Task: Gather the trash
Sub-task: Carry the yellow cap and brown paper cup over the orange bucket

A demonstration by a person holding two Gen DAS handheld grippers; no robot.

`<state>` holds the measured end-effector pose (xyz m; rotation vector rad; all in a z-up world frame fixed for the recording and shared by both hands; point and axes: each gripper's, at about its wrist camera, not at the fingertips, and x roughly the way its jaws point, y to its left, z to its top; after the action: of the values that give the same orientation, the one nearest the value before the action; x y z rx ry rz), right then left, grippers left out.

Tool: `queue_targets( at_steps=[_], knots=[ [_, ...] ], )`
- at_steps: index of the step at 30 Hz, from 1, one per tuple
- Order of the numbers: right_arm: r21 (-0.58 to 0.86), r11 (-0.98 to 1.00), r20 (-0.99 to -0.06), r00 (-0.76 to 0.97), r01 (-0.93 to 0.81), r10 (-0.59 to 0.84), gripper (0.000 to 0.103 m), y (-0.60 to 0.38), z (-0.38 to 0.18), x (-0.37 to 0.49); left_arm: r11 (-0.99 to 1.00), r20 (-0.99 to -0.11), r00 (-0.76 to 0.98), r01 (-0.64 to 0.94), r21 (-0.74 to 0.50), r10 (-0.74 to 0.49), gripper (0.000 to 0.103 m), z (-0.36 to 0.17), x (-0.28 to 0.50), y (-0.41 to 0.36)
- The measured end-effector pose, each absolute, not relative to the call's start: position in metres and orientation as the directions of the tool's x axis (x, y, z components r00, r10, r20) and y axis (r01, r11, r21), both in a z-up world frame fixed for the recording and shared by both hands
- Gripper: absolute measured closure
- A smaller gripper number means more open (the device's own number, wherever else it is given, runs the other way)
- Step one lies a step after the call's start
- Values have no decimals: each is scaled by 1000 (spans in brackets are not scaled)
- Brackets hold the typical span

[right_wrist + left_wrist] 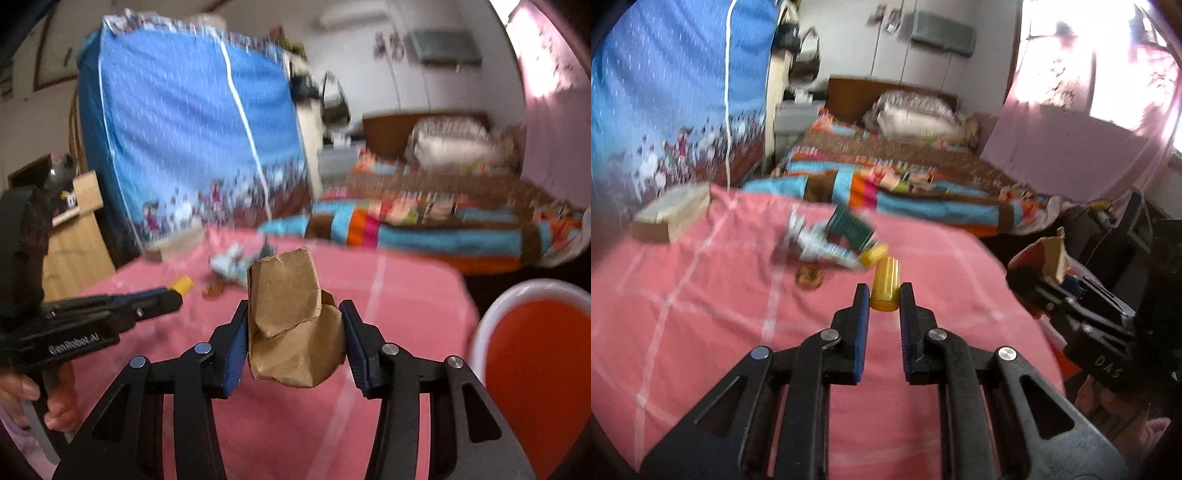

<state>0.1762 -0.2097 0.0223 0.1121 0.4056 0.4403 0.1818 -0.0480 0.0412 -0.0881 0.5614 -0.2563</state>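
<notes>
My left gripper (884, 295) is shut on a small yellow cylinder (885, 282) above the pink checked cloth (701, 314); it also shows in the right wrist view (181, 285). My right gripper (293, 314) is shut on a crumpled brown cardboard piece (291, 325), also seen at the right in the left wrist view (1052, 258). On the cloth lie a crumpled white wrapper (812, 240), a green packet (851, 229), a yellow cap (873, 254) and a brown round scrap (809, 277).
An orange bin with a white rim (535, 350) stands low on the right. A cardboard box (670, 214) lies at the cloth's far left. Beyond are a bed with a striped quilt (905, 177), a blue cover (676, 92) and a pink curtain (1089, 122).
</notes>
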Motion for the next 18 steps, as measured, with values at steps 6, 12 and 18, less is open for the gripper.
queue_targets(
  at_steps=[6,12,18],
  knots=[
    [144,931,-151,922,-336,357,58,-238,56,145,945,-326,886,305,-121,-328,84,72,158,-75],
    [128,961,-12,968,-246,250,58,-274,78,122,914,-182,896,402,-56,-406,84,94,140,-113],
    [147,978,43,989,-149,145,58,-312,82,107,871,-123,864,492,3,-488,84,102,130,-151]
  ],
)
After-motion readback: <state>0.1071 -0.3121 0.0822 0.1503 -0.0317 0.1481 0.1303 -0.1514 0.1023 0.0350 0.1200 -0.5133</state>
